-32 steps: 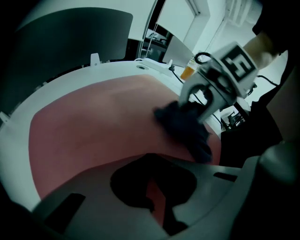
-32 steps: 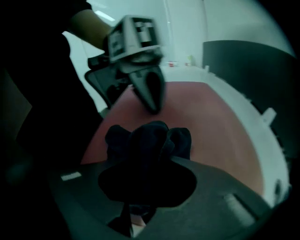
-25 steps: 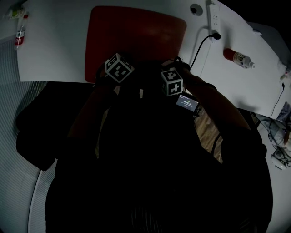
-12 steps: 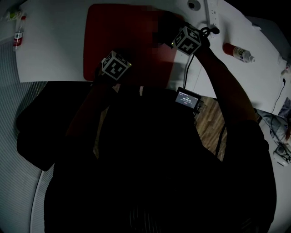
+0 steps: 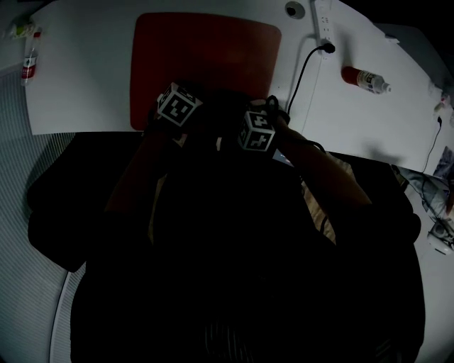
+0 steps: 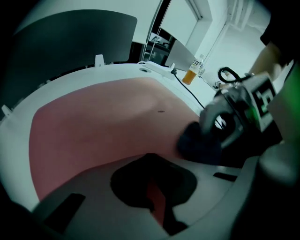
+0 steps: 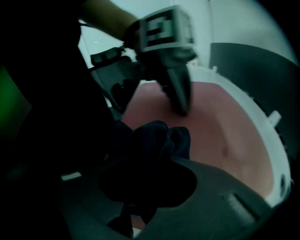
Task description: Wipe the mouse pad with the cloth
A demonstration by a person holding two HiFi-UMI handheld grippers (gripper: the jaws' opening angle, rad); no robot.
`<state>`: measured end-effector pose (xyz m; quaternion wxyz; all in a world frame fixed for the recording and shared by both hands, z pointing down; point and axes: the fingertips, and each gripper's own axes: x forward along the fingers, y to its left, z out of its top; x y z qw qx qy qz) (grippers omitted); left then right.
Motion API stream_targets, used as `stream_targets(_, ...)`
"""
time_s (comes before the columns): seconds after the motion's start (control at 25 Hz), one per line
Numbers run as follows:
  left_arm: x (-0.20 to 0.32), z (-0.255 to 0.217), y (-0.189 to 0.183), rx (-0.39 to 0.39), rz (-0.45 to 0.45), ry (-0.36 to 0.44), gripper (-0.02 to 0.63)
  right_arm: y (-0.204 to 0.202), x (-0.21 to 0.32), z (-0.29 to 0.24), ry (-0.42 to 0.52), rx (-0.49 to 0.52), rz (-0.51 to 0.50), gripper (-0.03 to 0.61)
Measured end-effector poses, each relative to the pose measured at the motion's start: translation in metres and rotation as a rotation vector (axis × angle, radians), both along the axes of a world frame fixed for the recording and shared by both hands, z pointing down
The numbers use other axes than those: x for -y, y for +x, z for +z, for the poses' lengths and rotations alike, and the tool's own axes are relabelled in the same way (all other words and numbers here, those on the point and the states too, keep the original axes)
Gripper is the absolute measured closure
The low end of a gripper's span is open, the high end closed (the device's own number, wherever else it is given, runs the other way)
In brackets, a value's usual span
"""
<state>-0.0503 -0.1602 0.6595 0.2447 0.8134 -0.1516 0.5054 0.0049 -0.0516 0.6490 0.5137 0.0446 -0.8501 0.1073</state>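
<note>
Red mouse pad (image 5: 206, 49), just one, lies on the white table (image 5: 85, 78) in your head view. There are two bottles, a left bottle (image 5: 28, 60) and a right bottle (image 5: 363, 79), and one power strip (image 5: 325, 21).

In the left gripper view, your left gripper (image 6: 157, 206) has its jaws together, tips on the pad.

In the right gripper view, your right gripper (image 7: 136, 206) is clamped on the one dark cloth (image 7: 154, 138), bunched on the pad. Your sleeve (image 7: 56, 117) blocks the left side.

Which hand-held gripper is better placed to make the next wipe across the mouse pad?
Right. The right hand-held gripper is shut on the cloth over the mouse pad; the left hand-held gripper holds nothing.
</note>
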Motion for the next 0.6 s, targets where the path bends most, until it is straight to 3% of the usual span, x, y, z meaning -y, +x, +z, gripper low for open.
stream_targets(0.12, -0.002, 0.0, -0.003, 0.002, -0.04, -0.037, 0.607, -0.012, -0.028, -0.002, -0.02, -0.06, -0.128, 0.5)
stream_targets(0.2, -0.001, -0.001, -0.001, 0.004, -0.061, -0.057, 0.607, -0.012, -0.021, -0.005, -0.01, -0.107, -0.136, 0.5)
stream_targets(0.24, 0.0, -0.001, -0.001, 0.011, -0.055, -0.058, 0.607, -0.017, -0.017, -0.011, -0.031, -0.075, -0.088, 0.499)
stream_targets(0.32, -0.004, 0.002, -0.006, 0.023, -0.056, -0.077, 0.606, -0.026, -0.003, -0.035, -0.121, 0.084, 0.104, 0.499)
stream_targets(0.4, -0.011, 0.002, -0.009, 0.001, -0.105, -0.149, 0.606, -0.013, 0.022, -0.068, -0.163, 0.196, 0.293, 0.499)
stream_targets(0.52, 0.002, -0.021, 0.0, -0.174, -0.275, -0.219, 0.607, 0.03, 0.06, -0.122, -0.04, 0.197, 0.388, 0.499)
stream_targets(0.6, 0.023, -0.056, 0.011, -0.335, -0.325, -0.177, 0.606, 0.056, 0.082, -0.163, 0.03, 0.236, 0.468, 0.499)
